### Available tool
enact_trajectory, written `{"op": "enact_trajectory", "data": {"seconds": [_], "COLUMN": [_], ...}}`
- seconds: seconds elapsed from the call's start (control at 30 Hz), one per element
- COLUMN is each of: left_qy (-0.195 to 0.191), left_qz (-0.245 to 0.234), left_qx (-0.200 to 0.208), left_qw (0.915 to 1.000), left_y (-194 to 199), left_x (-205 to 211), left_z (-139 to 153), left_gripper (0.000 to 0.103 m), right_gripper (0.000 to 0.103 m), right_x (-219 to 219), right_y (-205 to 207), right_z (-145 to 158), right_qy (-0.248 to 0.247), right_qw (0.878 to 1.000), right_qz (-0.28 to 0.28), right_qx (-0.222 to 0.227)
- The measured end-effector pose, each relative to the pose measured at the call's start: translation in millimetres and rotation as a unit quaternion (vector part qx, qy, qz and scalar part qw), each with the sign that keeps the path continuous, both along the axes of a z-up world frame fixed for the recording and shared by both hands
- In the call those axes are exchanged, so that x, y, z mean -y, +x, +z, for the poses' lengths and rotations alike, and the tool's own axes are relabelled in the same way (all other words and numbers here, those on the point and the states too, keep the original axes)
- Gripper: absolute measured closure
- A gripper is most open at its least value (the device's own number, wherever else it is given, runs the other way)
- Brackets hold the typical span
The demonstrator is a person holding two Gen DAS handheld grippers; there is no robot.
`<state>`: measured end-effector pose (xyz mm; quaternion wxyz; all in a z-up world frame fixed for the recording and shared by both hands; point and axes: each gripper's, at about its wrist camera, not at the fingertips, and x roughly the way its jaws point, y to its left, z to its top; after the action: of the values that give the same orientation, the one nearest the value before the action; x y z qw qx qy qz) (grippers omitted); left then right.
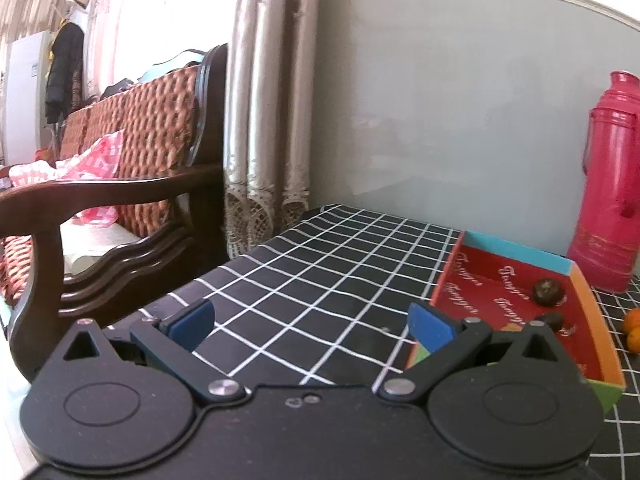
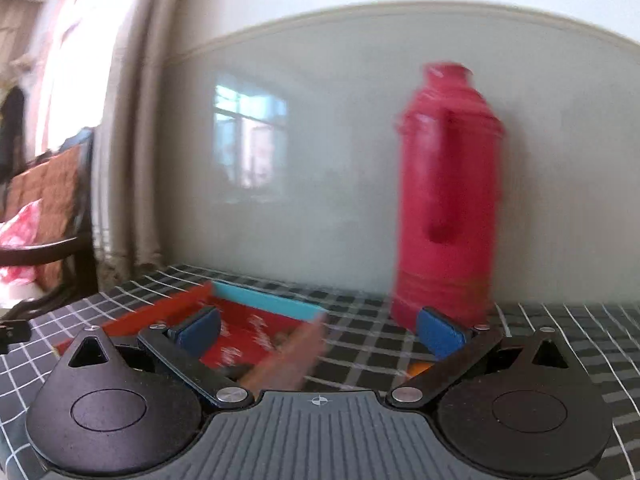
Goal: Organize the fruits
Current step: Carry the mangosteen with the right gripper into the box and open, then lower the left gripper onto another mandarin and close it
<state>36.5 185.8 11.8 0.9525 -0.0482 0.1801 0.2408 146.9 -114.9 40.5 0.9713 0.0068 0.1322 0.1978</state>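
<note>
Both your claws are wide open w/ nothing in them. Orange fruits (image 1: pixel 633 328) sit past the tray's (image 1: pixel 596 320) right edge, nearer your right gripper (image 2: pixel 320 334); left gripper (image 1: pixel 310 326) is far.

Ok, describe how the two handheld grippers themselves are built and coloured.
The left gripper has a plain black plastic body, two round black hubs, black link arms with silver pivot pins and blue finger pads. The right gripper matches, but its centre plate is ribbed grey with a small crosshair mark. No cables, hands or sleeves show.
</note>
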Motion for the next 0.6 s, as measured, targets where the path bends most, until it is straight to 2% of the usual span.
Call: {"op": "enact_trajectory", "data": {"seconds": [0.17, 0.3, 0.4, 0.53, 0.6], "left_qy": [-0.004, -0.003, 0.007, 0.002, 0.004], "left_qz": [-0.020, -0.057, -0.080, -0.120, -0.137], "left_qx": [0.009, 0.011, 0.010, 0.021, 0.024], "left_qw": [0.9998, 0.9983, 0.9967, 0.9926, 0.9903], "left_y": [5, 14, 20, 29, 32], "left_x": [18, 44, 68, 98, 115], "left_z": [2, 3, 5, 5, 5], "left_gripper": [0.006, 0.006, 0.006, 0.006, 0.006], "right_gripper": [0.000, 0.000, 0.000, 0.000, 0.000], "right_x": [53, 91, 116, 138, 145], "right_y": [4, 1, -5, -5, -9], "right_z": [6, 14, 10, 1, 1], "right_qy": [0.039, 0.055, 0.053, 0.039, 0.026], "right_qw": [0.998, 0.994, 0.993, 0.992, 0.993], "right_qz": [-0.054, -0.089, -0.104, -0.111, -0.111], "right_qx": [-0.024, -0.014, -0.016, -0.040, -0.033]}}
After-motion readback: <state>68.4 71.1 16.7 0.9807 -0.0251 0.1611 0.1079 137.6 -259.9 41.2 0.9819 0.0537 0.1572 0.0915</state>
